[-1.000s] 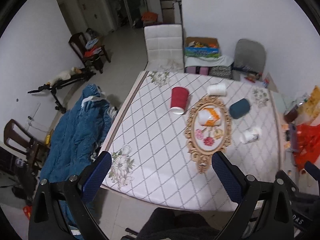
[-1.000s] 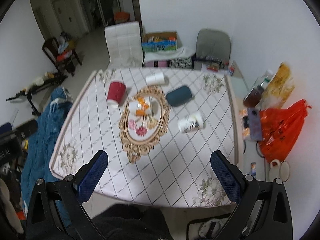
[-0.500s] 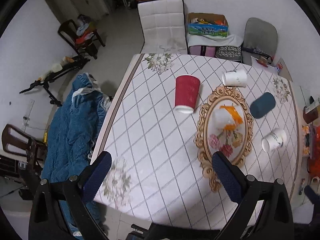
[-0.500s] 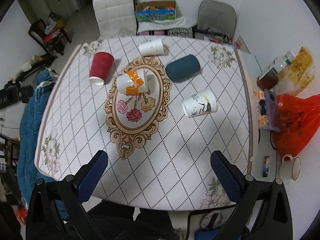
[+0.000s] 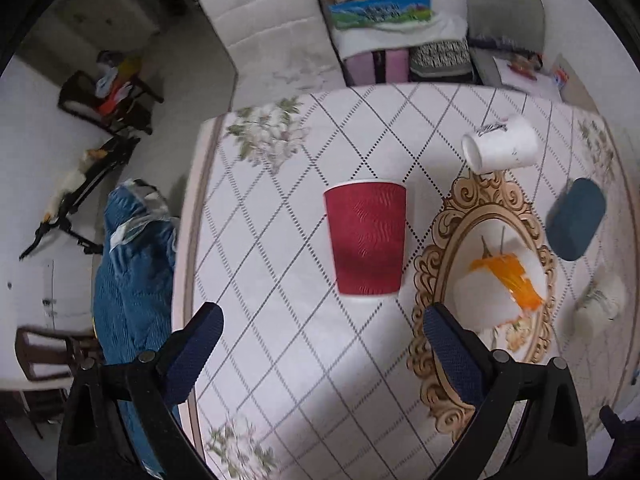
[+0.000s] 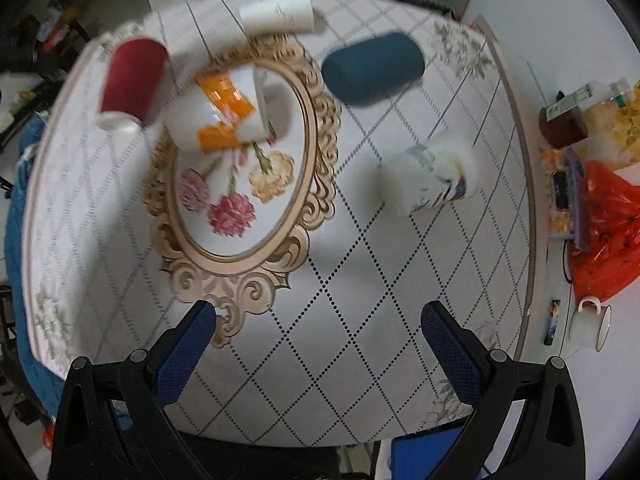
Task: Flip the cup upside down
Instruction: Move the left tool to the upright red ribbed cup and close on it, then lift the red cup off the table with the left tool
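Note:
Several cups lie on their sides on the patterned table [image 5: 280, 360]. A red ribbed paper cup [image 5: 365, 238] lies just ahead of my open, empty left gripper [image 5: 322, 344]; it also shows in the right wrist view [image 6: 134, 80]. A white and orange cup [image 6: 218, 114] lies on the gold-framed floral mat [image 6: 236, 184]. A white printed cup [image 6: 430, 180] lies ahead of my open, empty right gripper [image 6: 318, 336]. A dark teal cup [image 6: 372, 66] and a plain white cup [image 6: 278, 10] lie farther back.
A white chair [image 5: 272, 28], a grey chair [image 5: 504, 12] and a box of items [image 5: 380, 4] stand behind the table. A blue cloth [image 5: 132, 264] lies left of it. An orange bag [image 6: 600, 232], snacks and a mug [image 6: 592, 322] sit at the right.
Both grippers have moved forward and down toward the table. The red cup is much closer to the left gripper, the printed white cup closer to the right. The cups have not moved.

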Action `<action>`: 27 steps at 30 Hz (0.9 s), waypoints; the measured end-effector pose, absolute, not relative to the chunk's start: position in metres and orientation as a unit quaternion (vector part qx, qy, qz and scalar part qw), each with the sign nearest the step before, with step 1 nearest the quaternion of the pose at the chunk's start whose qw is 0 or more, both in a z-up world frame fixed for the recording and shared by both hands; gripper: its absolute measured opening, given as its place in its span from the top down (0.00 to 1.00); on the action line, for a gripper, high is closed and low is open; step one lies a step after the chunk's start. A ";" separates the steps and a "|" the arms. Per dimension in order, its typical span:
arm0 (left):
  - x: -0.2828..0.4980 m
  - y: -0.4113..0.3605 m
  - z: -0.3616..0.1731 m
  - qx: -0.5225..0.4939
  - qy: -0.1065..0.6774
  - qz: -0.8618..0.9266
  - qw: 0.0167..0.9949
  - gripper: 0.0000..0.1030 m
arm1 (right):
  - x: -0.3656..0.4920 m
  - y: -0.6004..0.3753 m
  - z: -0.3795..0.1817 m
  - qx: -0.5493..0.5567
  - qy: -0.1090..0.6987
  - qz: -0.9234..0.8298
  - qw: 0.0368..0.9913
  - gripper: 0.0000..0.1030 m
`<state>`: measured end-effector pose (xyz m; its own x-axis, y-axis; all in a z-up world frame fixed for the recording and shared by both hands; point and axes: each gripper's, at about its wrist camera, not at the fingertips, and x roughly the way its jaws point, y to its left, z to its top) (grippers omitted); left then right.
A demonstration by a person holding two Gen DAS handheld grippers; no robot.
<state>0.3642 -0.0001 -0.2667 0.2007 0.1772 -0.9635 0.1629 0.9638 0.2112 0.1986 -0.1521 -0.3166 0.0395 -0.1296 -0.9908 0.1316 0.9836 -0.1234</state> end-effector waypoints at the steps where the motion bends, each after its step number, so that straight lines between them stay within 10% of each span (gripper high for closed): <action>1: 0.370 -0.002 -0.272 0.136 0.637 0.001 0.759 0.01 | 0.201 -0.152 -0.325 0.001 0.693 -0.093 0.715 0.00; 27: 0.440 -0.015 -0.401 0.138 0.737 -0.059 0.659 0.01 | 0.202 -0.157 -0.431 0.094 0.757 -0.097 0.639 0.00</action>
